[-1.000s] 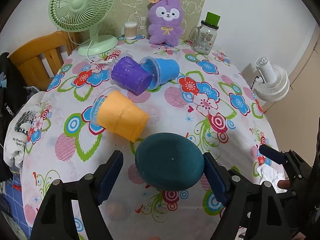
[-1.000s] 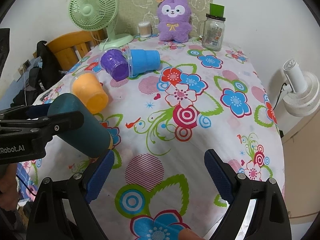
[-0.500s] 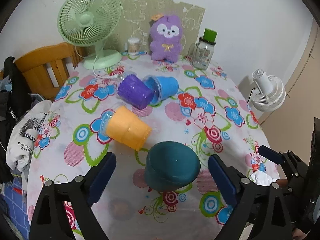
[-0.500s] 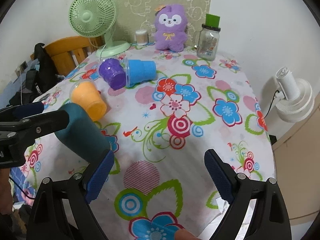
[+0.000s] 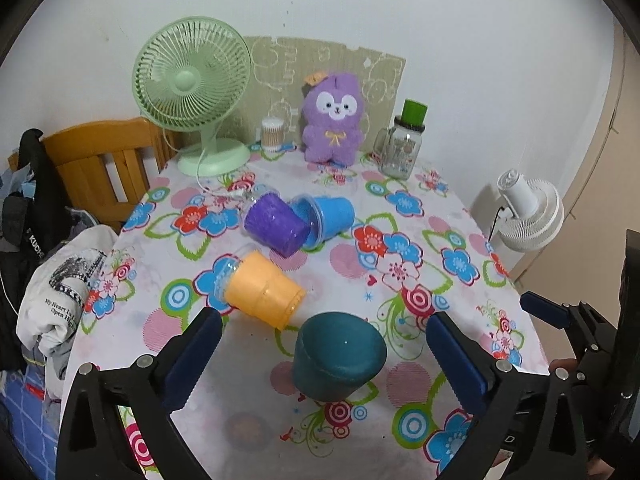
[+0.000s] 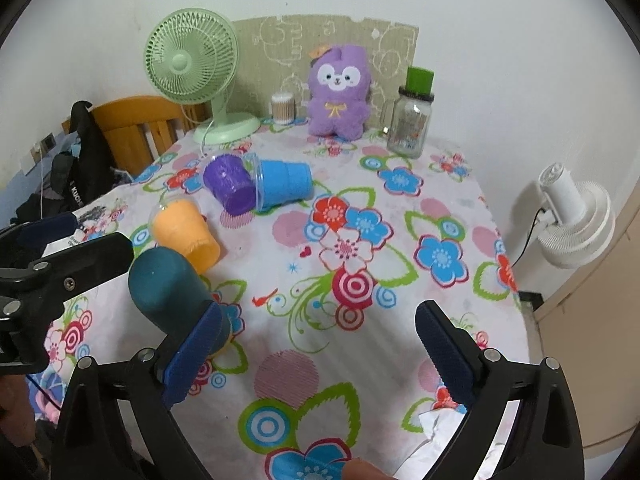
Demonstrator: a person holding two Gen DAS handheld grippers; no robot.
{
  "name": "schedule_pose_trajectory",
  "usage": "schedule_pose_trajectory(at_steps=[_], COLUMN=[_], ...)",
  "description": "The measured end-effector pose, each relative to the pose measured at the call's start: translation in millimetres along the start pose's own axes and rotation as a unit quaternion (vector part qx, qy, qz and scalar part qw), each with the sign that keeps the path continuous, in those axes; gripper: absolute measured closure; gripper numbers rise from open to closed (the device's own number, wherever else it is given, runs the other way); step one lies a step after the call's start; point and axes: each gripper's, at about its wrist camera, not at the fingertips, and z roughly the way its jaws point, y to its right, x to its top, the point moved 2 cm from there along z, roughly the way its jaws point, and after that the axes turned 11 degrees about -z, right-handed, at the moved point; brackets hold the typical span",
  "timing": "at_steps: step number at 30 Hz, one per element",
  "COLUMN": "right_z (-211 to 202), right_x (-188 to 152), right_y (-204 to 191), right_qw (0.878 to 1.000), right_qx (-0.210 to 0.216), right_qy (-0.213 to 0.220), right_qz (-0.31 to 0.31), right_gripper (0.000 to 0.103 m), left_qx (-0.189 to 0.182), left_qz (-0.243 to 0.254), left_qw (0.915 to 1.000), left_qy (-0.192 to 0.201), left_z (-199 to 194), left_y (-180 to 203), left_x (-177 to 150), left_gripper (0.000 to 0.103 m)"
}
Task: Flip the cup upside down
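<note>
Teal cup [image 5: 338, 354] standing base-up on tablecloth [image 5: 400, 240], flip apparently done. Left gripper [image 5: 320, 356] released, spread wide around it; right gripper [image 6: 320, 356] released, grasping nothing. Next: probably orange cup [image 5: 260, 294], lying sideways nearby.

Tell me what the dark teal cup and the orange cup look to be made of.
Dark teal cup: probably plastic, opaque with a dull matte finish; its flat base shows only a faint sheen and a small central dot. Orange cup: apparently translucent plastic, lightly glossy, with a textured wall and a clear rim or lid at its mouth.
</note>
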Motion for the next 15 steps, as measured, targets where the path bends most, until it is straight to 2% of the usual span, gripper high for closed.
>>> schedule_pose_trajectory(at_steps=[15], right_z=[-36.3], right_x=[20.0], right_y=[1.4], right_qw=[0.998], right_qx=[-0.033], right_qy=[0.058], right_qz=[0.009], right_gripper=[0.0], left_qx=[-0.015], left_qz=[-0.009], left_qw=[0.9974], left_qy=[0.069], left_z=[-40.1], left_y=[-4.0], left_x=[7.6], left_gripper=[0.0])
